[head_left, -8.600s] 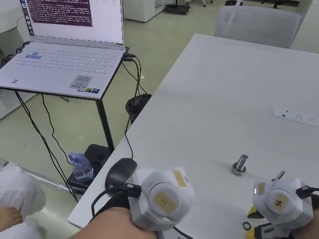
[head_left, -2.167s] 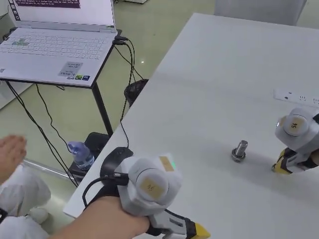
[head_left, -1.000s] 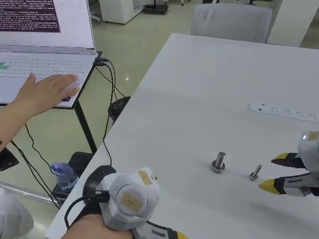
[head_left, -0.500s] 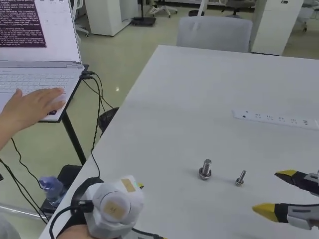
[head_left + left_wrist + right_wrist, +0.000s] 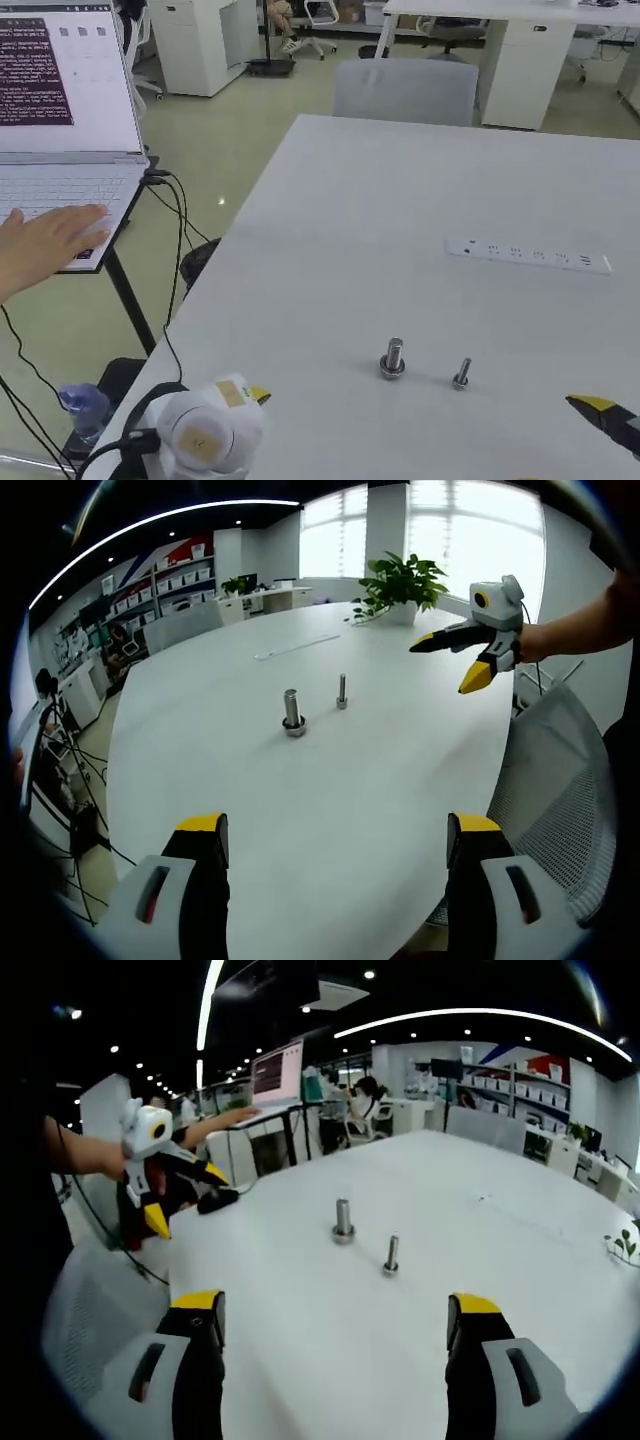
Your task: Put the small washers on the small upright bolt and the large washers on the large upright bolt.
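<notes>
On the white table point(image 5: 400, 220) the large bolt point(image 5: 392, 358) stands upright with a wider ring at its foot. The thin small bolt point(image 5: 461, 375) stands just to its right. Both also show in the left gripper view, the large bolt point(image 5: 292, 712) beside the small bolt point(image 5: 341, 691), and in the right gripper view as large bolt point(image 5: 343, 1221) and small bolt point(image 5: 391, 1256). My left gripper point(image 5: 335, 835) is open and empty, well short of the bolts. My right gripper point(image 5: 335, 1310) is open and empty too. In the head view the left gripper point(image 5: 258, 396) is at the bottom left and the right gripper point(image 5: 600, 410) at the bottom right.
A white power strip point(image 5: 527, 256) lies beyond the bolts. Left of the table stands a laptop point(image 5: 60, 130) with a person's hand point(image 5: 50, 240) on its keyboard. A grey chair point(image 5: 405, 90) is at the far edge, and a water bottle point(image 5: 80, 405) on the floor.
The head camera has tilted up. My right gripper drew back from beside the bolts to the right and stands open. A hand came onto the laptop keyboard.
</notes>
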A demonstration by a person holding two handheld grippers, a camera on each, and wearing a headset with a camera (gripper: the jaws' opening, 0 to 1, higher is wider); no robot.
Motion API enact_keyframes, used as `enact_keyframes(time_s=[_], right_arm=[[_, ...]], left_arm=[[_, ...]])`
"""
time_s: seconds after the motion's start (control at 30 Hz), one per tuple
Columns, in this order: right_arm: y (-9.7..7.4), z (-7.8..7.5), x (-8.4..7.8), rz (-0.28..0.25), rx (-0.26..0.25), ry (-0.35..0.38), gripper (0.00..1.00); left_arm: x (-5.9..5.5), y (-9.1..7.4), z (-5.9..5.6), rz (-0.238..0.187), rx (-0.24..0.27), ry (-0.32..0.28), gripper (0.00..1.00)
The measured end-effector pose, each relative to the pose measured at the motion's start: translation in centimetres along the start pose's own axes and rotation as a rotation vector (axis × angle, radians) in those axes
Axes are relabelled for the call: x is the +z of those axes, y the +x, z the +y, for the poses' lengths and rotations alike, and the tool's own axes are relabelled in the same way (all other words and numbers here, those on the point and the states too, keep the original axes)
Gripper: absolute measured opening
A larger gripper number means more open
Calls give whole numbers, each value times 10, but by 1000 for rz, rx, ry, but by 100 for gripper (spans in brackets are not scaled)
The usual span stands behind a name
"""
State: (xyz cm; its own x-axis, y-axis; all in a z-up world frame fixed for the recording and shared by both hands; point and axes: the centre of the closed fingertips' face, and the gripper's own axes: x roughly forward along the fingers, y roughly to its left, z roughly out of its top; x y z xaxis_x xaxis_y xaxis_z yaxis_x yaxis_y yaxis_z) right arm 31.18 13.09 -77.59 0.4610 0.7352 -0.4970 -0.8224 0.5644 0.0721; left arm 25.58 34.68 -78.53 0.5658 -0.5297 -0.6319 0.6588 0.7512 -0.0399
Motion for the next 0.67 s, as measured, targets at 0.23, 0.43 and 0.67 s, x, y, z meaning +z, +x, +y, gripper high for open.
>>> enact_keyframes(time_s=[0.23,0.43,0.67], right_arm=[[-7,2,-8,-21,-28,15,100],[-10,6,-13,-8,-25,25,100],[-13,11,-14,-5,-23,27,100]], left_arm=[[1,1,-2,-8,3,-13,91],[-4,-1,-2,-2,15,-20,91],[-4,-3,-6,-1,19,-20,91]])
